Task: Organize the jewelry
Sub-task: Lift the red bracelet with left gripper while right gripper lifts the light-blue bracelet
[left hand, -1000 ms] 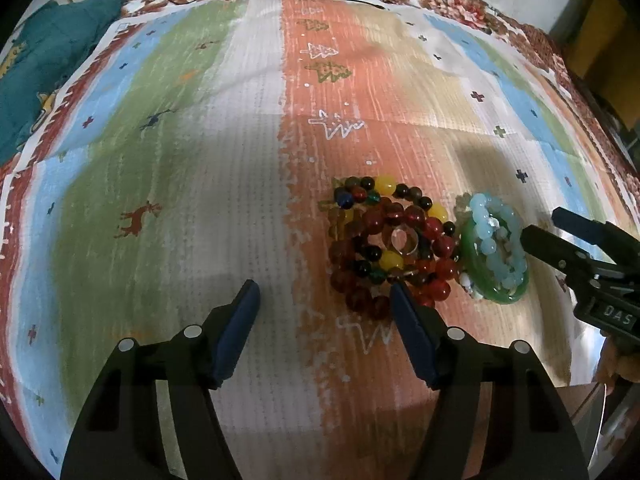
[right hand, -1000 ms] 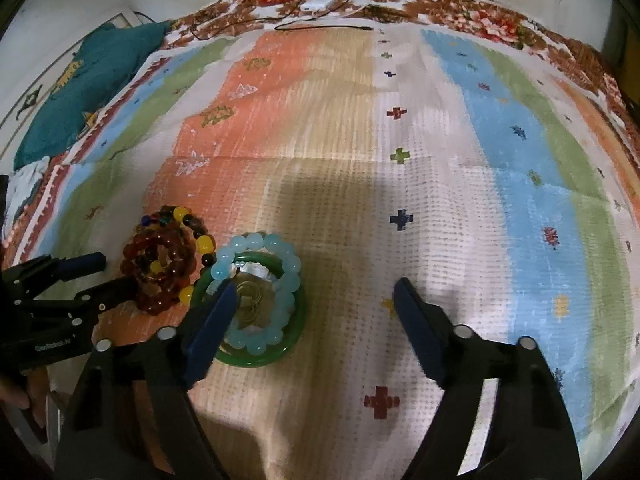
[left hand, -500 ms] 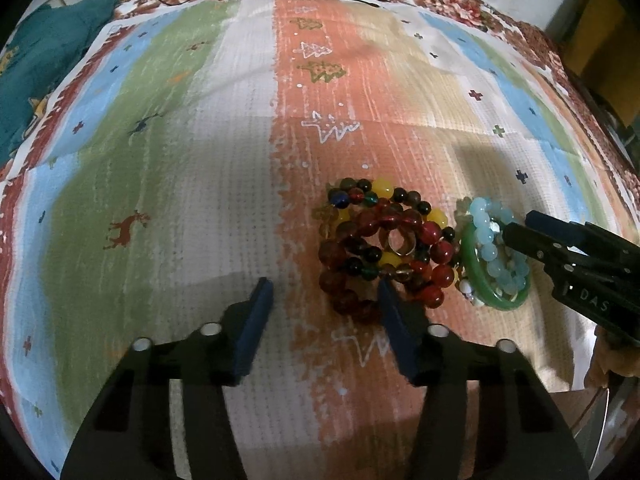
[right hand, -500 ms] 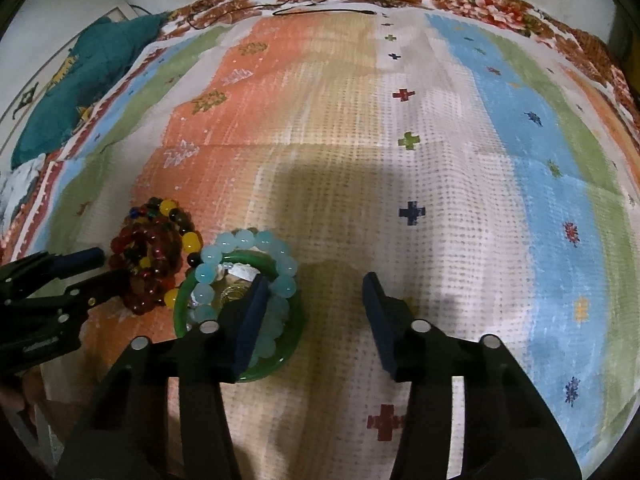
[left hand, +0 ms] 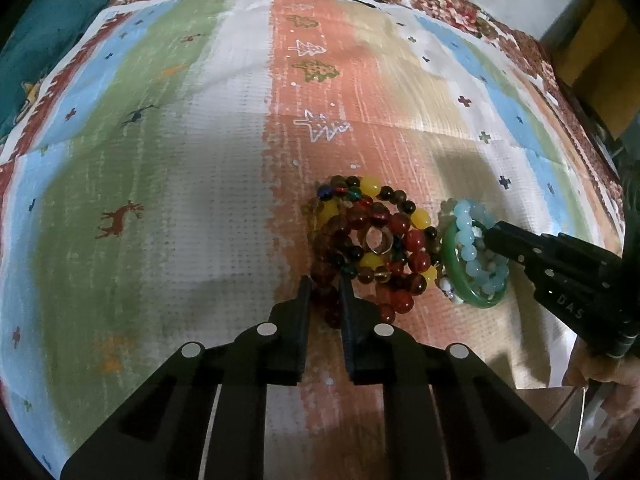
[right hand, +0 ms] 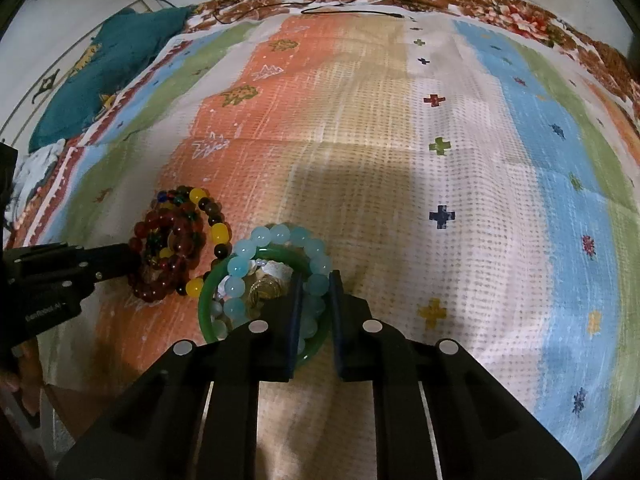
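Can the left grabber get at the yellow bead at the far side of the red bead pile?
Probably not right now. The left gripper is shut on the pile's near dark red beads, and the yellow bead lies beyond.

Both views are dim and warm-toned, brightest toward the far edge of the cloth [left hand: 224,152]. A broad soft shadow darkens the cloth's middle in each view, deepest near the beads [left hand: 372,244]. The fisheye lens bends the stripes and rounds the corners into black. Detail is fairly sharp at centre, softer and grainy at the rim. No strong glare shows.
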Motion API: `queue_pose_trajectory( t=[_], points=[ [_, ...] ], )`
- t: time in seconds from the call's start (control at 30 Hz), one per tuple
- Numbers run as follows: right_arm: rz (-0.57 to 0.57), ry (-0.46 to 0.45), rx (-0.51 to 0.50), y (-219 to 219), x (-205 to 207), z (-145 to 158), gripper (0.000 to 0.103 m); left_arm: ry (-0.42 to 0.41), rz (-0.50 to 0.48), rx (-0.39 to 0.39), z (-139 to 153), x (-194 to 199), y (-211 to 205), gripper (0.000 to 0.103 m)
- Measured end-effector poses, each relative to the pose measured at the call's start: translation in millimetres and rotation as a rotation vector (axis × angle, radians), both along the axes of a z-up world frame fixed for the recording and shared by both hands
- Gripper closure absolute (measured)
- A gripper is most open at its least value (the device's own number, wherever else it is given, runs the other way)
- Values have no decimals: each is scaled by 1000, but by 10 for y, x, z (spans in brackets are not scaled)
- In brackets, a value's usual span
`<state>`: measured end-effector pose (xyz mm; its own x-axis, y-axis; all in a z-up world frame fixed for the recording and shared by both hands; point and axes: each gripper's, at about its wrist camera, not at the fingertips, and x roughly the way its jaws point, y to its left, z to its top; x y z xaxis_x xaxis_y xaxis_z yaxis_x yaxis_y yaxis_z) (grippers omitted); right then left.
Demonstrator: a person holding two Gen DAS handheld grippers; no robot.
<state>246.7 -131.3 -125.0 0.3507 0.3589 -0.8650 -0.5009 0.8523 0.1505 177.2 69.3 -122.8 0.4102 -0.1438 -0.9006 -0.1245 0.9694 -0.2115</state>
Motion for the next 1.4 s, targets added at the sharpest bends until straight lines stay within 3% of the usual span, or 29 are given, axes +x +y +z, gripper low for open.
queue_pose_trajectory(
  t=[0.37,0.87,1.4],
  points=[
    [-1,-6,33,-47,-45,159,91,-16,-7,-10,130,-38,43,90],
    [-5,-59,33,-116,-276,542,91,-117,-32,-5,620,-219,-26,90],
    [-34,-89,51,-222,-497,816,91,-180,-34,-5,926,-456,-103,90]
  ],
)
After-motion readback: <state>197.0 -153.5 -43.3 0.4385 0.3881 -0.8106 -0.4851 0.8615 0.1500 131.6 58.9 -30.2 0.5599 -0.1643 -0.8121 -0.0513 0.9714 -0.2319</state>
